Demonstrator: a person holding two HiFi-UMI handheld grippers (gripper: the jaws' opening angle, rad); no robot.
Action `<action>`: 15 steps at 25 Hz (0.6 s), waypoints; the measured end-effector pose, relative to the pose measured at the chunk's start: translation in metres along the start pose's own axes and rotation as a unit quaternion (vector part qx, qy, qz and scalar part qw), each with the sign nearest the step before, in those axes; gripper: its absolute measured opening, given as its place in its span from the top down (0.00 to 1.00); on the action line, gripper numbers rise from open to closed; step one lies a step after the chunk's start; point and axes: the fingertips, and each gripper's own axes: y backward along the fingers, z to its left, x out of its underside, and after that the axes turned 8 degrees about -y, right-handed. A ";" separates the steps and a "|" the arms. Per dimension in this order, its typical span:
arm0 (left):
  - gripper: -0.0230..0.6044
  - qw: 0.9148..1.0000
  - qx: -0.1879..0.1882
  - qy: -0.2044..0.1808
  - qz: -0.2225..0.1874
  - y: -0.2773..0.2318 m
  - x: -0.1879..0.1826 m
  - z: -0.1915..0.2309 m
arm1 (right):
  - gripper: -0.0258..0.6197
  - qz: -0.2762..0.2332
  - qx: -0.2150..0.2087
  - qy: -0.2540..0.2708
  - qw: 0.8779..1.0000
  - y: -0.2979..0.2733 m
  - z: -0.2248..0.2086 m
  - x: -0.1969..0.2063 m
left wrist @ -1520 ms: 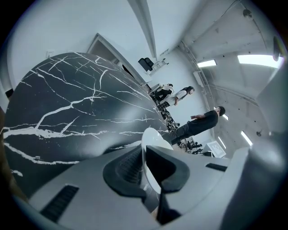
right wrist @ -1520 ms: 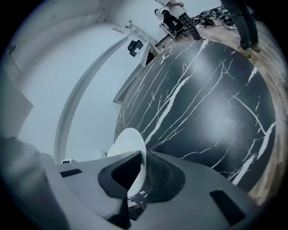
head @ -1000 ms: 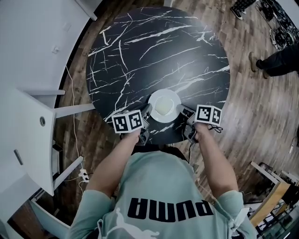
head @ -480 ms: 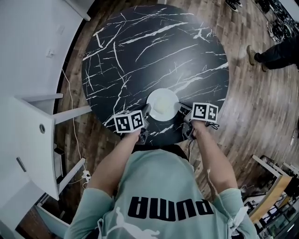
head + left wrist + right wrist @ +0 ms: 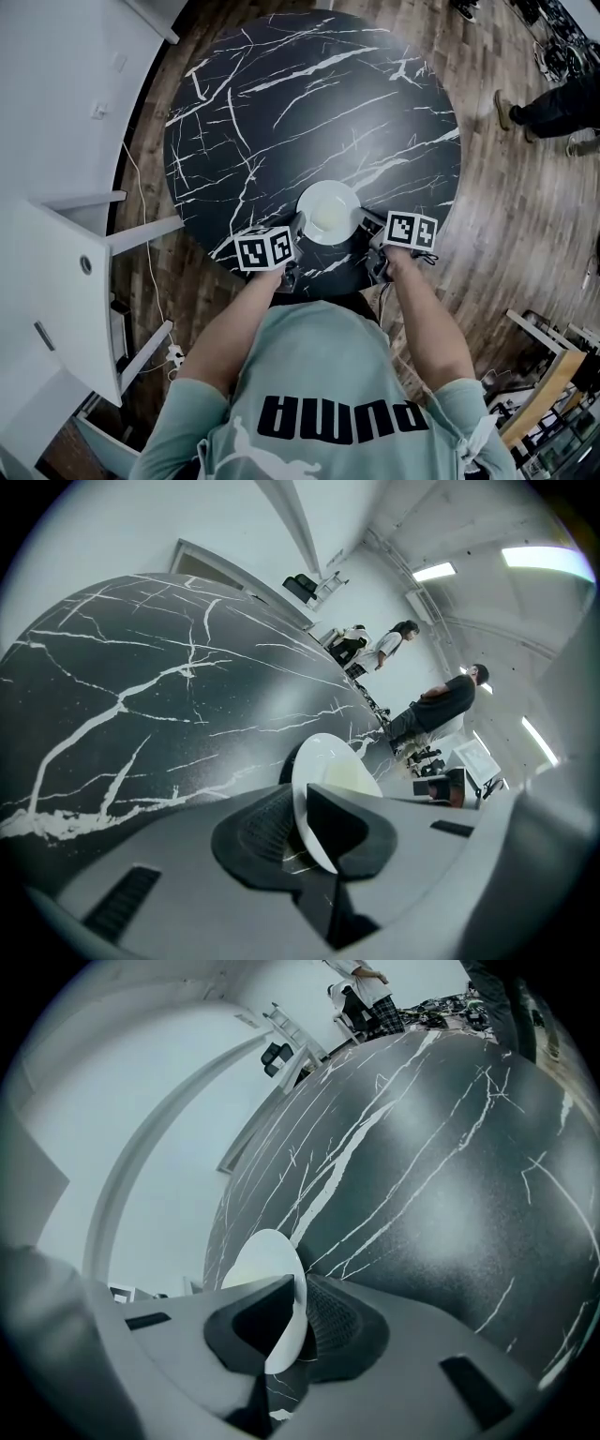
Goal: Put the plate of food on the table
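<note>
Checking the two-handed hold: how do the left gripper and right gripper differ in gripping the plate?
The left gripper clamps the plate's left rim; the right gripper clamps its right rim. In the head view the left gripper sits slightly nearer the person than the right gripper. Both are shut on the plate, over the table.

light: bright, cool | source: ceiling strips (image 5: pixel 548 557) | glare: sheen on table (image 5: pixel 375 141) | edges: fisheye bend, black corners | blur: nearest foreground soft
</note>
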 end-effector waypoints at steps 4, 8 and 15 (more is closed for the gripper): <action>0.88 1.000 0.001 -0.013 -0.004 -0.001 -0.001 0.000 | 0.90 -0.007 0.004 0.003 1.000 0.000 0.001 -0.001; 0.88 1.000 0.007 -0.022 -0.018 -0.001 -0.005 0.000 | 0.90 -0.023 0.018 0.012 1.000 0.003 -0.001 -0.004; 0.86 0.998 0.019 -0.005 -0.053 0.019 -0.012 0.004 | 0.90 -0.066 0.045 0.028 0.996 0.025 -0.001 -0.011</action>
